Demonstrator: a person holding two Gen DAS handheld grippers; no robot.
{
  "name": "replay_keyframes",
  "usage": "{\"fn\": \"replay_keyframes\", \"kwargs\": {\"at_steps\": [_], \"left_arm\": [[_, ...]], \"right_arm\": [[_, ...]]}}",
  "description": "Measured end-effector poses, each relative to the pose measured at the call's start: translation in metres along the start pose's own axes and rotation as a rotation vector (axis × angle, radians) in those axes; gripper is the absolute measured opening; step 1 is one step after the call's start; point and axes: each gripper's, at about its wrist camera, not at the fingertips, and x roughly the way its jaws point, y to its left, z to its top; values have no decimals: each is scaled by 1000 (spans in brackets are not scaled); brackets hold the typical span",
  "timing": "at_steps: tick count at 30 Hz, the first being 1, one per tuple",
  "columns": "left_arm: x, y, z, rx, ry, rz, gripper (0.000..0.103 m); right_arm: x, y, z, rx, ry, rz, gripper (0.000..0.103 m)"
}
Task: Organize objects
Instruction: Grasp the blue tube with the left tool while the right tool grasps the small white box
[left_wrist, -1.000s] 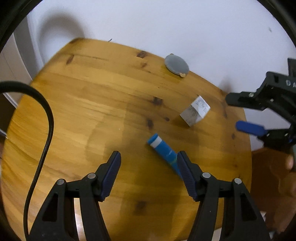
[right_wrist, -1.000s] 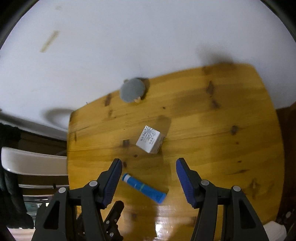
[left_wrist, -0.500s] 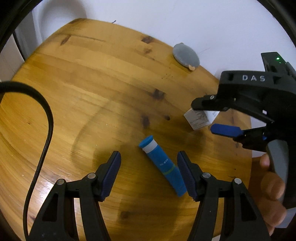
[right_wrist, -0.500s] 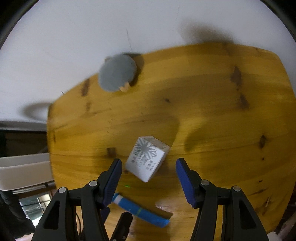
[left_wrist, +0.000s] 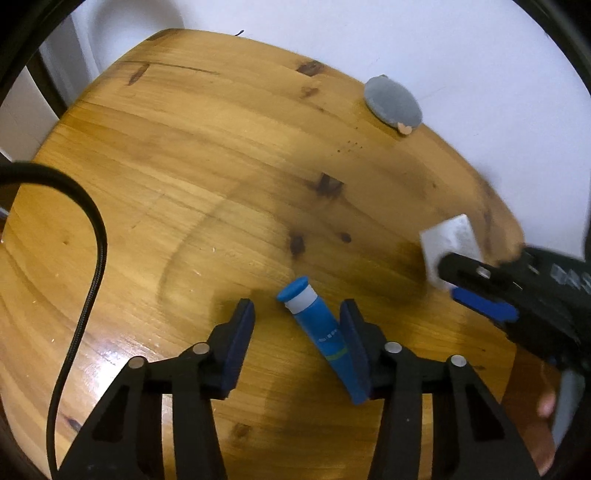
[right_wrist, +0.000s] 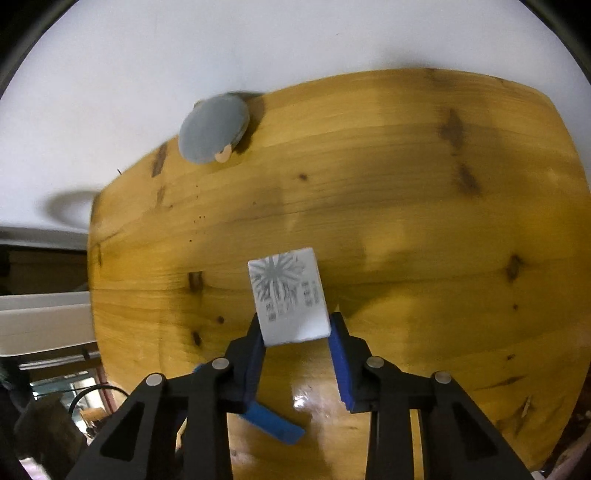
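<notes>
Grippers work low over a round wooden table (left_wrist: 207, 155). Right gripper (right_wrist: 297, 332) clamps the white box (right_wrist: 288, 295) near the table's middle; left gripper (left_wrist: 297, 325), jaws spread, straddles the blue tube (left_wrist: 321, 332) lying flat, its right finger touching it. Grey pad (left_wrist: 391, 99) sits at the far edge.

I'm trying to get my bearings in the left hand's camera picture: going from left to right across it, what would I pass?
Black cable → left tongs, open around the blue tube → grey round pad at the table's far edge → white box → right tongs closing on that box.
</notes>
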Motion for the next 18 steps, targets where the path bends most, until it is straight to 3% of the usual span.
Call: {"fn": "replay_keyframes", "kwargs": {"at_steps": [6,11,15,18], "left_arm": [[0,-11,0,13,32,67,50],[2,-26,-4,77,63,165,37],[1,-31,-11,121,71,183,23],[-9,-30,-18,146,59,183,22]], "right_arm": [[-27,-22,-17,10,-42,63,34],[-41,-31,-37,3,-62,98,33],[-43,-31,-49,-7,-72,108,33],[-52,-35,-56,-14,-83,119,33]]}}
